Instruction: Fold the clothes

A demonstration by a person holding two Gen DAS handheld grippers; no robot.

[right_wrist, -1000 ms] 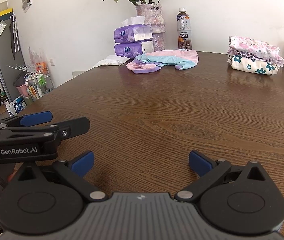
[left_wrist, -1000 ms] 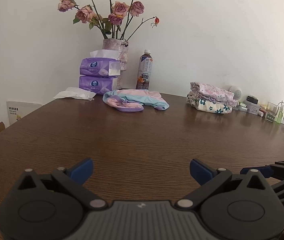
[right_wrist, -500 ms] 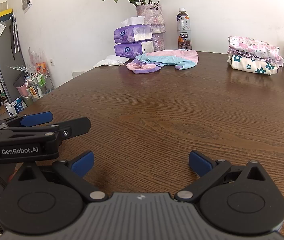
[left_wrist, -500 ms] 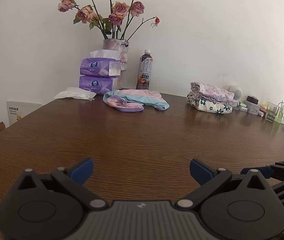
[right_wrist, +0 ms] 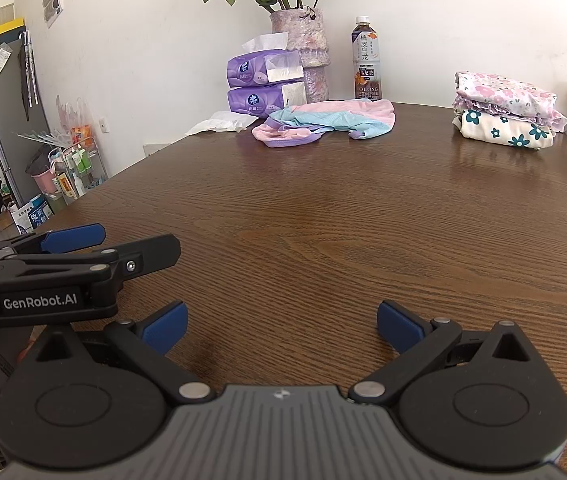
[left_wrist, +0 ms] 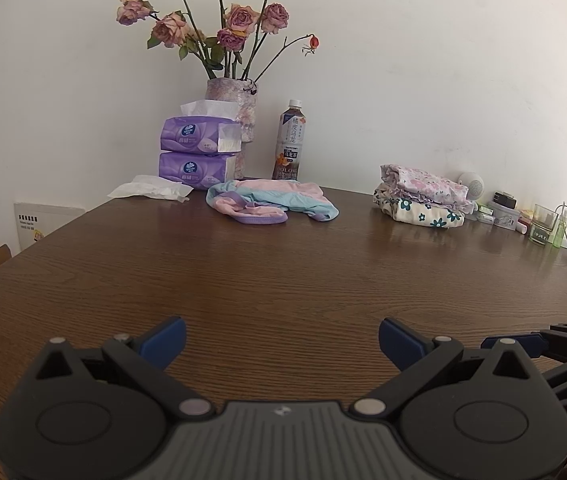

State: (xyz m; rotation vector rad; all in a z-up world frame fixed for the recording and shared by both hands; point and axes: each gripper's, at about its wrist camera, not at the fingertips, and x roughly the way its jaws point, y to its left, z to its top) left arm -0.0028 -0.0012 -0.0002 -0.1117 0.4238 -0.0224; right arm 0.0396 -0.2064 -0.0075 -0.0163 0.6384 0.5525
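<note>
Almost nothing had changed over the last second: both views matched the earlier ones nearly exactly, so the work had not yet begun. The left tool [left_wrist: 281, 340] hovered low over the bare near part of the brown wooden desk [left_wrist: 283, 272], its blue-padded fingers spread wide and gripping nothing. The right tool [right_wrist: 281, 326] sat just beside it, likewise spread wide and empty.

The garment to fold, a crumpled pink, blue and purple piece [left_wrist: 269, 202], lay well apart from both tools at the far edge of the desk, just in front of the stacked purple tissue packs [left_wrist: 199, 154] and the tea bottle [left_wrist: 290, 140], with a vase of dried roses [left_wrist: 231, 108] behind. To its right, a neat stack of floral folded clothes [left_wrist: 423, 198] suggested some items were already done.

Judging from this stillness, the crumpled garment remained untouched, and the next step would probably be a long reach across the desk to draw it closer.
</note>
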